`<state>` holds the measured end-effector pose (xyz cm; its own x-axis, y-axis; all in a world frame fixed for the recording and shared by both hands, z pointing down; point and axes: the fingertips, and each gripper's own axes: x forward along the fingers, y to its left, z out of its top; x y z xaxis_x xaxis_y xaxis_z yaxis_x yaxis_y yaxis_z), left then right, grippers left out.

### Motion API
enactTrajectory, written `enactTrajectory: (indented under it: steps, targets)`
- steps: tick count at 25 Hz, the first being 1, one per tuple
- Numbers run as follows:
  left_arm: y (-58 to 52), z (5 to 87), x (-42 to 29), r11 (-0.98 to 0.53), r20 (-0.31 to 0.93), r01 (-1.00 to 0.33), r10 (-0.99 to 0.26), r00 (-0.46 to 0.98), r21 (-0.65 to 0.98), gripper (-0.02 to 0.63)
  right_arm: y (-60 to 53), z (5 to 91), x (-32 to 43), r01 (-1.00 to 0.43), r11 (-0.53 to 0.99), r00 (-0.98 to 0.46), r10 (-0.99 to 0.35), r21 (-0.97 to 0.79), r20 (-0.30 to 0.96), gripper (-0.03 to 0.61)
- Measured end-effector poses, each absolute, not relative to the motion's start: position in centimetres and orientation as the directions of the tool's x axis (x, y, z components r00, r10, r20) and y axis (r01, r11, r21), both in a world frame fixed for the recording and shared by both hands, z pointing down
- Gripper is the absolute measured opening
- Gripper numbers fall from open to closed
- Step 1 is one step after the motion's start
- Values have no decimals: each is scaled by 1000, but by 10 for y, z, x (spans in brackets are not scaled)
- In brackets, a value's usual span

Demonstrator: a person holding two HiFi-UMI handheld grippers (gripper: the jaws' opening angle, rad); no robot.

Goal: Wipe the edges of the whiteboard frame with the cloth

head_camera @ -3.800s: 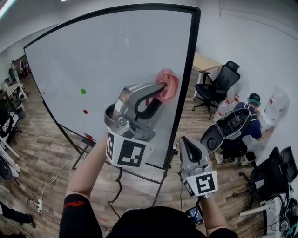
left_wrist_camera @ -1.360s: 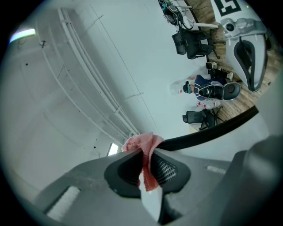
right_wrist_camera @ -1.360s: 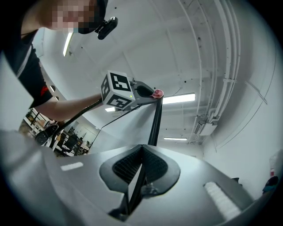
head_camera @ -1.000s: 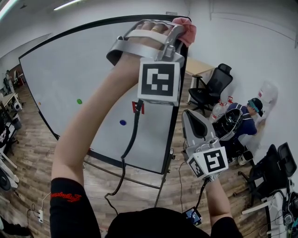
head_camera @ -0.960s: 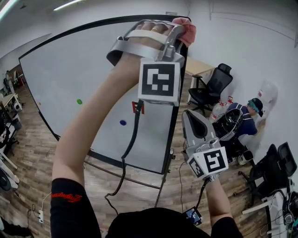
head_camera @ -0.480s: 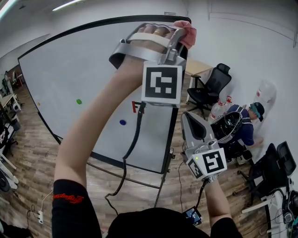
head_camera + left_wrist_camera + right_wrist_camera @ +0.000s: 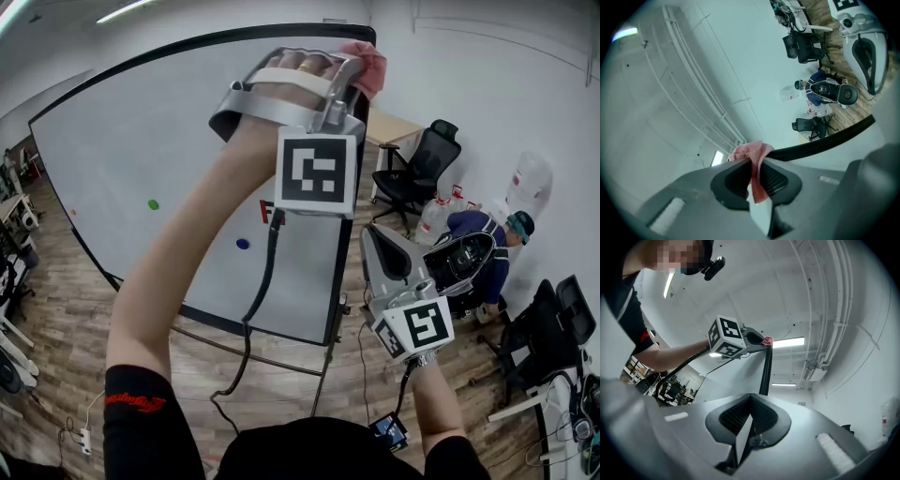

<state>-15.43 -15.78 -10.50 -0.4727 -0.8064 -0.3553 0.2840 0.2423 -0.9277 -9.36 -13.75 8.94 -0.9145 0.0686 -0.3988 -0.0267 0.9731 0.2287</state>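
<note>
Holding the pink cloth (image 7: pixel 364 66) up at the top right corner of the whiteboard frame (image 7: pixel 349 197), with one fold of it squeezed tight between the jaws of the left gripper (image 7: pixel 354 73) and the rest bunching out against the black bar. Having climbed here from about the middle of the right edge, where the cloth was sitting a few seconds before. During the last second hardly travelling any more, only shifting a little at the corner. Probably meaning that the upper part of the right edge is already wiped and that the stroke is now turning onto the top edge, with the other edges maybe not yet done. Reaching high with the left arm (image 7: pixel 178 272) stretched up, so keeping steady pressure on such a thin bar is looking not easy. Keeping the right gripper (image 7: pixel 373 246) low near the right edge, jaws pressed together on nothing. Further behind, a person (image 7: pixel 483 230) bending near a black chair (image 7: pixel 417 169), taking no part.
</note>
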Motion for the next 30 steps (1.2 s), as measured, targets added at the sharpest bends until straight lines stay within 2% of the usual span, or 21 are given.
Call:
enactTrajectory:
  steps: [30]
  targets:
    - [-161,-75,-155,204,-350,330,-804,-480,-922,44,-140,107,-98,-18,975,-929,66,222,-364,2]
